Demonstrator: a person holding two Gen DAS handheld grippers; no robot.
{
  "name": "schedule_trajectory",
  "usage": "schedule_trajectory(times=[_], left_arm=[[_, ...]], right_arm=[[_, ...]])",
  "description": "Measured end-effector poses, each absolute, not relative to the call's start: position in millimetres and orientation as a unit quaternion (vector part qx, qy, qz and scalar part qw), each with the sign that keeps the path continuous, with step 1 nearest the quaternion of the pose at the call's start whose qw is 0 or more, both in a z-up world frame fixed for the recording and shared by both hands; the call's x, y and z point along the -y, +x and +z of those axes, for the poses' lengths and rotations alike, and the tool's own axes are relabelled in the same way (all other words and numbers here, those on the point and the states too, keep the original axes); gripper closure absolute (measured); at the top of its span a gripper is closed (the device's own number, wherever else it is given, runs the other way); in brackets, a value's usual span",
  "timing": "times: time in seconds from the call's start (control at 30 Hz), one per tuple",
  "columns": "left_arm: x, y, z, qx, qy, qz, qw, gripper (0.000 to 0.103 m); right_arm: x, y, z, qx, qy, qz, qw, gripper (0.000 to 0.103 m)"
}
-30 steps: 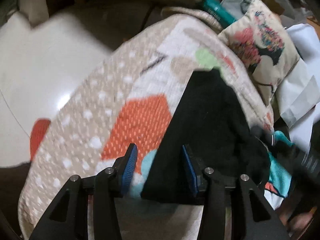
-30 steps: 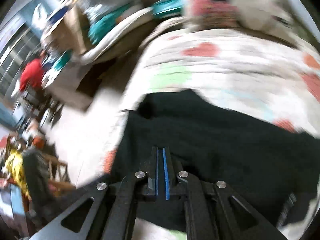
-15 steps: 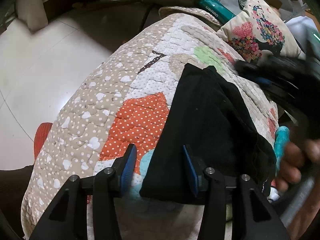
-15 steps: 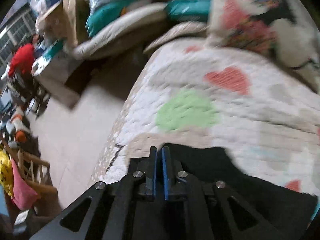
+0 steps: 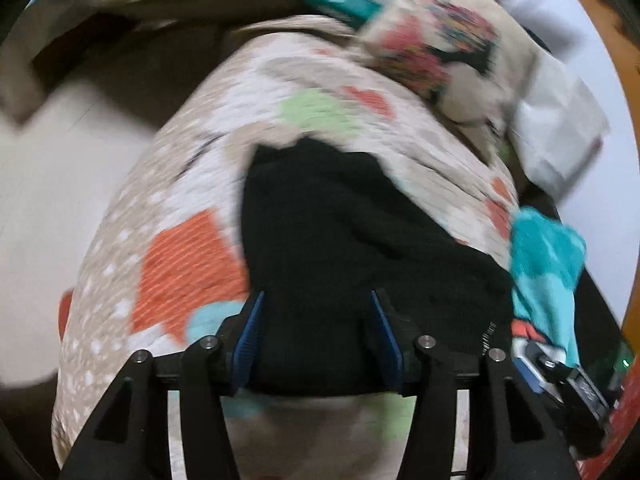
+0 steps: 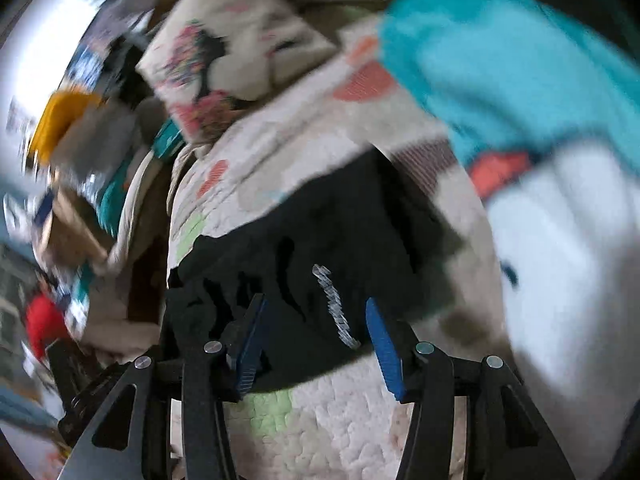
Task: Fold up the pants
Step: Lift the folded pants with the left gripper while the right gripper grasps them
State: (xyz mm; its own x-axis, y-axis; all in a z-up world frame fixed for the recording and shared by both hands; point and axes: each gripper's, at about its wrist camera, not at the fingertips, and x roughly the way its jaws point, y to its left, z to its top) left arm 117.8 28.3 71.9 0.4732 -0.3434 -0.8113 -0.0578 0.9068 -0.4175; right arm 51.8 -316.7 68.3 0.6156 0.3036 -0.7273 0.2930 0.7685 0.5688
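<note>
The black pants [image 5: 336,240] lie folded in a compact pile on a patchwork quilt [image 5: 192,248]. In the right wrist view the pants [image 6: 320,240] show a white printed strip. My left gripper [image 5: 318,336] is open, its blue pads either side of the pants' near edge, holding nothing. My right gripper [image 6: 316,344] is open just above the near edge of the pants, empty. The right gripper's body also shows at the lower right of the left wrist view [image 5: 560,372].
A floral cushion [image 5: 432,48] lies at the far end of the quilt, with white bags [image 5: 560,120] beside it. A turquoise cloth [image 6: 500,60] and a white cloth [image 6: 560,260] lie right of the pants. Pale floor [image 5: 60,184] is left of the bed, with clutter beyond.
My right gripper was shut on the pants and carried the fabric over; it is now open and has let go. The left gripper stays open and has shifted right over the pants.
</note>
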Motion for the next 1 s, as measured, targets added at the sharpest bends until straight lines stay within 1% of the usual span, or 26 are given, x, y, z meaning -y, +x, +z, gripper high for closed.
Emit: schedule_trajectory(times=[0.07,0.23,0.33,0.47,0.63,0.73,0.8,0.87,0.9,0.93,1.0], left_arm=[[1,128,83,-0.507,-0.153,-0.113,0.841,0.049],[93,168,93,-0.523,-0.076,-0.213,0.822,0.049],[150,185,95,-0.508,-0.031,-0.262,0.820,0.049],[220,212,74,-0.535,0.012,-0.320,0.782,0.048],[262,238,43,-0.559,0.038,-0.329,0.760,0.047],[279,247,32,-0.572,0.038,-0.357,0.738,0.043],[290,249,24,-0.581,0.052,-0.365,0.726,0.035],[301,243,24,-0.571,0.092,-0.366,0.730,0.035],[306,238,24,-0.564,0.118,-0.366,0.731,0.047],[309,233,26,-0.553,0.143,-0.363,0.736,0.055],[306,229,29,-0.548,0.148,-0.372,0.735,0.062]], right_arm=[[323,51,59,-0.439,0.356,-0.008,0.825,0.048],[328,47,47,-0.435,0.319,-0.051,0.841,0.048],[336,45,34,-0.432,0.343,-0.058,0.832,0.048],[342,50,20,-0.425,0.348,-0.067,0.833,0.048],[343,63,9,-0.398,0.364,-0.055,0.840,0.048],[343,70,6,-0.381,0.365,-0.056,0.848,0.048],[340,74,6,-0.377,0.353,-0.057,0.854,0.047],[337,76,6,-0.377,0.345,-0.057,0.858,0.046],[337,77,6,-0.379,0.345,-0.055,0.857,0.048],[338,77,7,-0.382,0.345,-0.053,0.856,0.049],[339,80,9,-0.392,0.353,-0.038,0.849,0.065]])
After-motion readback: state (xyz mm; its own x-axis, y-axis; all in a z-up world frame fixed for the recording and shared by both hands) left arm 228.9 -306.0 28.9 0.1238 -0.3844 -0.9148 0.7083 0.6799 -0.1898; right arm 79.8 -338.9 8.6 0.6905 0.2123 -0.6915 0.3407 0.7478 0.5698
